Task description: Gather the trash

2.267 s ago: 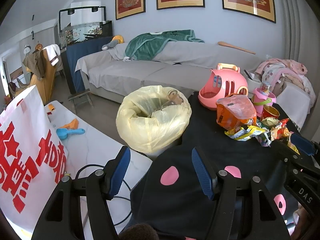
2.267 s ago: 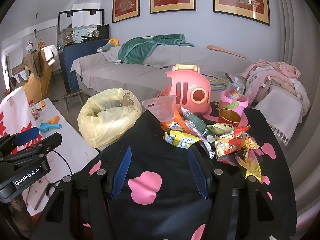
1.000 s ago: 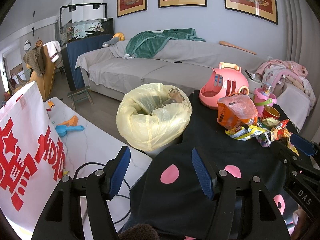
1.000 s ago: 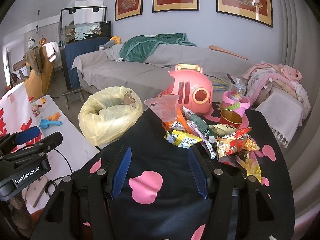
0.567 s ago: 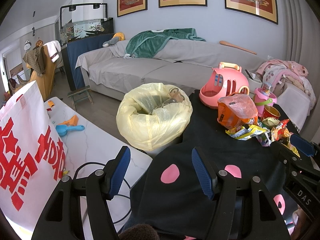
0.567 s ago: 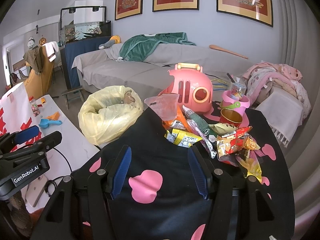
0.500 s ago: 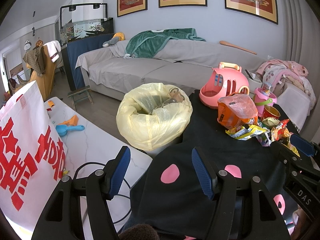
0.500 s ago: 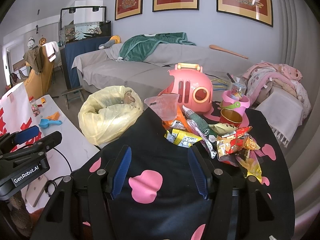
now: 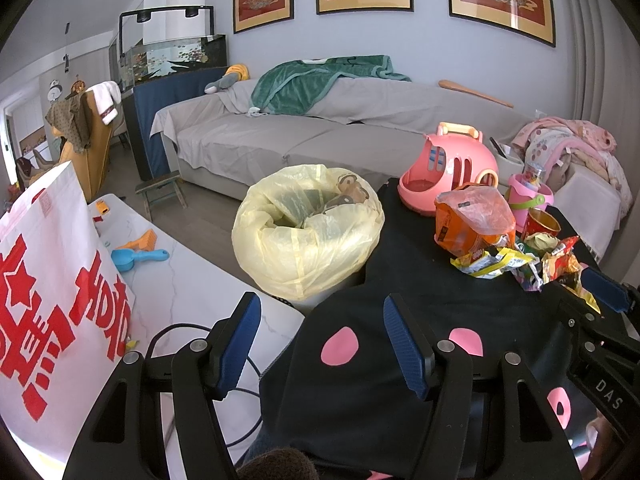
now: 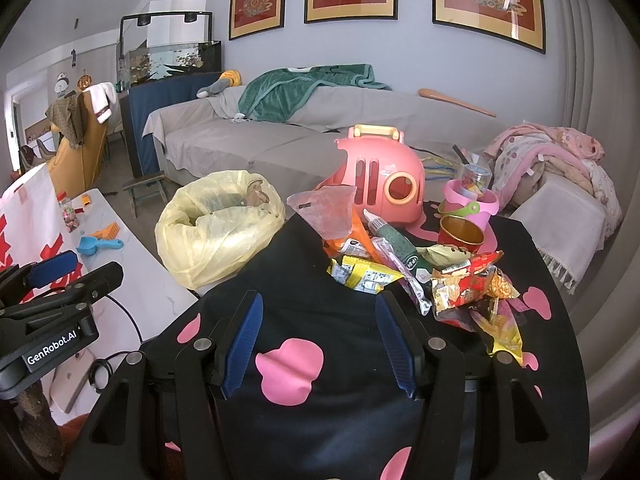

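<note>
A bin lined with a yellow bag (image 9: pixel 306 226) stands at the black cloth's left edge, some trash inside; it also shows in the right wrist view (image 10: pixel 218 226). A heap of snack wrappers (image 10: pixel 448 280) lies on the black pink-spotted cloth (image 10: pixel 320 296), with an orange bag (image 9: pixel 474 222) and a yellow wrapper (image 10: pixel 362 274). My left gripper (image 9: pixel 322 334) is open and empty, low over the cloth's near left edge. My right gripper (image 10: pixel 318 330) is open and empty, just short of the wrappers.
A pink toy carrier (image 10: pixel 380 182), a pink bucket (image 10: pixel 472 202) and a red-gold cup (image 10: pixel 460 234) stand behind the wrappers. A white marble table (image 9: pixel 176 276) on the left holds a blue scoop (image 9: pixel 136 258), a cable and a white bag with red characters (image 9: pixel 48 292). A grey sofa (image 9: pixel 320 136) lies behind.
Both grippers have held nearly still, open and empty, after a slight shift of view about two seconds ago. Nothing on the cloth has moved.
</note>
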Available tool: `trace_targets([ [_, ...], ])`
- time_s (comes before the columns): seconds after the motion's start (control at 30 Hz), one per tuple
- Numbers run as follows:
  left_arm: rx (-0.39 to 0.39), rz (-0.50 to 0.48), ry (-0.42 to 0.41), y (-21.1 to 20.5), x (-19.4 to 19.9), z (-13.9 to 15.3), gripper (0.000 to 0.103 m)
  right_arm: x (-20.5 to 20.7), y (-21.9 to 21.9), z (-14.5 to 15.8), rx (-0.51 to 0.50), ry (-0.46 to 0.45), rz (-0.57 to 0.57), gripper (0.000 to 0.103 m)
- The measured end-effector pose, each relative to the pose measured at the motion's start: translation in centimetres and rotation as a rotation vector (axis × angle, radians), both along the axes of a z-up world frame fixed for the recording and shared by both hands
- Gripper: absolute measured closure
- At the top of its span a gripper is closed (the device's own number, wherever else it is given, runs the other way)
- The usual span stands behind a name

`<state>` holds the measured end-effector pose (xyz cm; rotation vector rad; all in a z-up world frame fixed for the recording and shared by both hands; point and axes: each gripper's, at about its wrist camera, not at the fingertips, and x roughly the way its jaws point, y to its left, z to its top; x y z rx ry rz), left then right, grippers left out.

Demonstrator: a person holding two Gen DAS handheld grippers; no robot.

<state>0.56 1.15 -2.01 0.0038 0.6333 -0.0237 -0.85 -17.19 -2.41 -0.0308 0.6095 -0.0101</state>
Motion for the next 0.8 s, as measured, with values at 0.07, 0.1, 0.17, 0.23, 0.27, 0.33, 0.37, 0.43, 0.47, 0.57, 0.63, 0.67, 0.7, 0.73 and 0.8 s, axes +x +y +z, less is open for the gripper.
trace_targets([
  [0.07,0.000,-0.001,0.003,0.1,0.0,-0.2,0.038,-0.1,0.0,0.0,0.001,0.000,-0.003,0.046],
  [0.1,0.001,0.000,0.003,0.0,-0.1,-0.5,0.038,-0.1,-0.1,0.0,0.001,0.000,-0.005,0.046],
  [0.17,0.004,-0.002,0.006,0.0,-0.2,-0.8,0.038,-0.2,-0.2,-0.1,-0.001,-0.001,-0.010,0.046],
  [0.23,0.005,-0.004,0.007,-0.1,-0.1,-0.8,0.038,-0.6,-0.4,-0.5,-0.007,-0.002,-0.014,0.046],
  [0.27,0.008,-0.008,0.008,-0.3,-0.2,-0.9,0.038,-0.8,-0.5,-0.7,-0.012,-0.003,-0.016,0.046],
  [0.33,0.014,-0.017,0.009,-0.8,-0.2,-1.1,0.038,-1.0,-0.7,-0.7,-0.021,-0.004,-0.026,0.046],
  [0.37,0.015,-0.023,0.010,-1.0,0.0,-1.2,0.038,-1.1,-0.9,-0.7,-0.021,-0.005,-0.030,0.046],
  [0.43,0.009,-0.041,0.015,-1.4,0.2,-1.3,0.038,-1.1,-1.5,-0.7,-0.017,-0.003,-0.041,0.046],
  [0.47,0.003,-0.053,0.022,-1.7,0.5,-1.3,0.038,-1.2,-1.8,-0.7,-0.016,-0.004,-0.048,0.046],
  [0.57,0.005,-0.091,0.040,-2.7,1.0,-1.4,0.038,-1.4,-2.8,-0.8,-0.016,-0.007,-0.075,0.046],
  [0.63,0.013,-0.119,0.048,-3.6,1.3,-1.5,0.038,-1.4,-3.6,-0.9,-0.011,-0.005,-0.092,0.046],
  [0.67,0.016,-0.133,0.051,-4.0,1.4,-1.5,0.038,-1.5,-4.2,-1.0,-0.008,-0.003,-0.104,0.046],
  [0.7,0.019,-0.149,0.054,-4.4,1.7,-1.5,0.038,-1.5,-4.5,-1.1,-0.007,0.001,-0.112,0.046],
  [0.73,0.019,-0.166,0.055,-4.9,1.9,-1.5,0.038,-1.4,-4.9,-1.2,-0.006,0.005,-0.123,0.046],
  [0.8,0.016,-0.204,0.058,-5.8,2.4,-1.5,0.038,-1.4,-5.9,-1.5,-0.002,0.010,-0.143,0.046],
])
